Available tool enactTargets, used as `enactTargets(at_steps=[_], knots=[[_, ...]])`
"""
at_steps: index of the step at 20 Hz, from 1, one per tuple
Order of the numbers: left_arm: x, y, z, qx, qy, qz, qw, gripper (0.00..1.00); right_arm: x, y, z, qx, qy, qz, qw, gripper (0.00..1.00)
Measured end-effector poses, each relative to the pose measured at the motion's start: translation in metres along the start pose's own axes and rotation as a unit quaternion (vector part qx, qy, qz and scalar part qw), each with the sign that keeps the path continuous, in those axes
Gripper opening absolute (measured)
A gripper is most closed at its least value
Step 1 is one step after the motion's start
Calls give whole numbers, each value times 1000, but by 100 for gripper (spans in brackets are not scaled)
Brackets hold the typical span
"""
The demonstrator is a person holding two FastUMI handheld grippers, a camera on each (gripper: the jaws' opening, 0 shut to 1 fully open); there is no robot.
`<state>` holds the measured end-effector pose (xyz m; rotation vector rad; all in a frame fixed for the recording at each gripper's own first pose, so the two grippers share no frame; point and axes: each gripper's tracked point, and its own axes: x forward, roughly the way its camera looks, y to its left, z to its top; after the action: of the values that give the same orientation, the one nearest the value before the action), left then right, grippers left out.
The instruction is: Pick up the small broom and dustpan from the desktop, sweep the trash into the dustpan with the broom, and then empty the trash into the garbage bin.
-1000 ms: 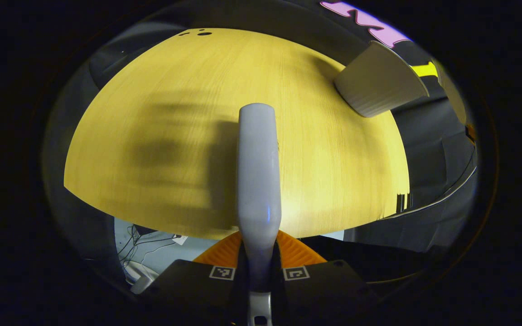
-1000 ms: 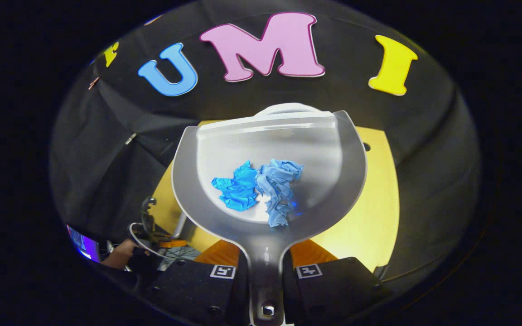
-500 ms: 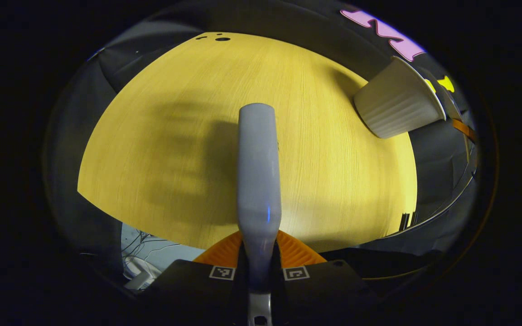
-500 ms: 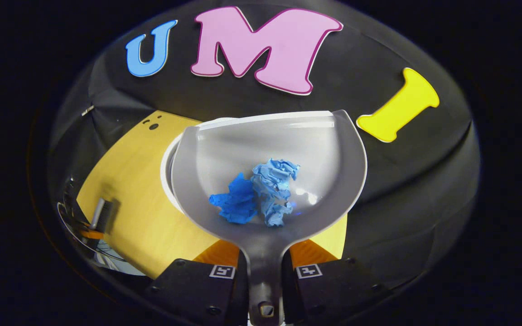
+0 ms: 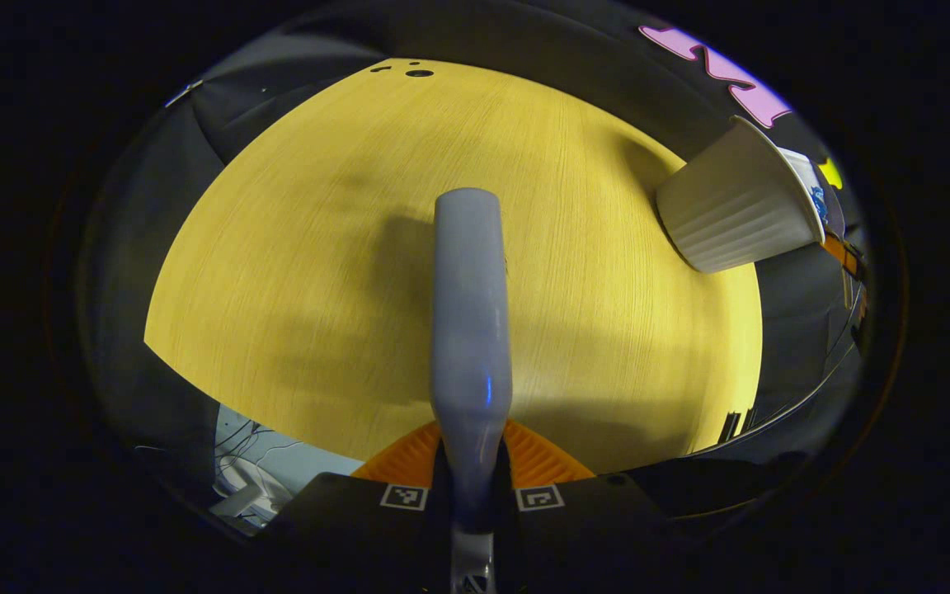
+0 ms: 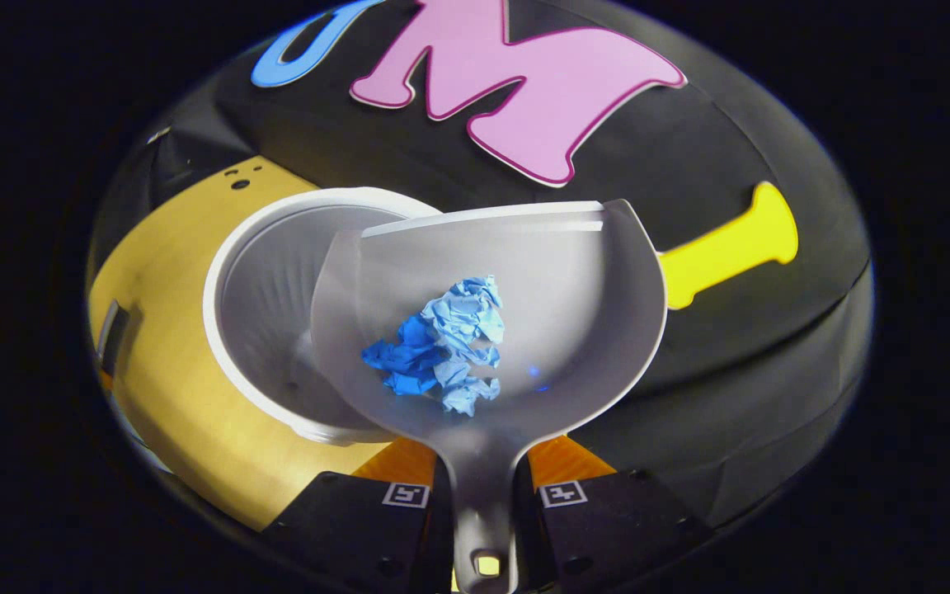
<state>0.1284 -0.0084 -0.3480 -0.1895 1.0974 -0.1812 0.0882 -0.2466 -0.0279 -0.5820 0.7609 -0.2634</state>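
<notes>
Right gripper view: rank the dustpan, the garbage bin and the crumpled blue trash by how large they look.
1. dustpan, though it sits nearest the camera
2. garbage bin, partly hidden behind the dustpan, so its rank against it is unsure
3. crumpled blue trash, clearly smallest

Hidden and cut-off parts

The dustpan [image 6: 574, 330] covers the right side of the garbage bin [image 6: 265, 297] and the table's far-right corner. The broom [image 5: 468, 313] hides its own bristles behind the handle. At the table [image 5: 293, 247] far-right edge, the bin's inside is out of sight; beyond the near-left edge, cables are too small to tell.
</notes>
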Motion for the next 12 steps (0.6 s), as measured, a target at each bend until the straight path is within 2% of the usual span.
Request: enactTargets(at_steps=[3, 5, 7, 12], knots=[[0, -1, 2, 12, 1, -2, 1000, 24, -1, -4, 3, -73, -16, -50, 996, 33], [0, 0, 2, 20, 1, -1, 1000, 21, 0, -5, 3, -97, -20, -71, 993, 33], [2, 3, 1, 22, -2, 7, 1000, 24, -3, -4, 5, -119, -23, -95, 988, 33], [4, -3, -11, 23, -5, 6, 1000, 24, -7, -1, 11, -199, -33, -165, 965, 33]])
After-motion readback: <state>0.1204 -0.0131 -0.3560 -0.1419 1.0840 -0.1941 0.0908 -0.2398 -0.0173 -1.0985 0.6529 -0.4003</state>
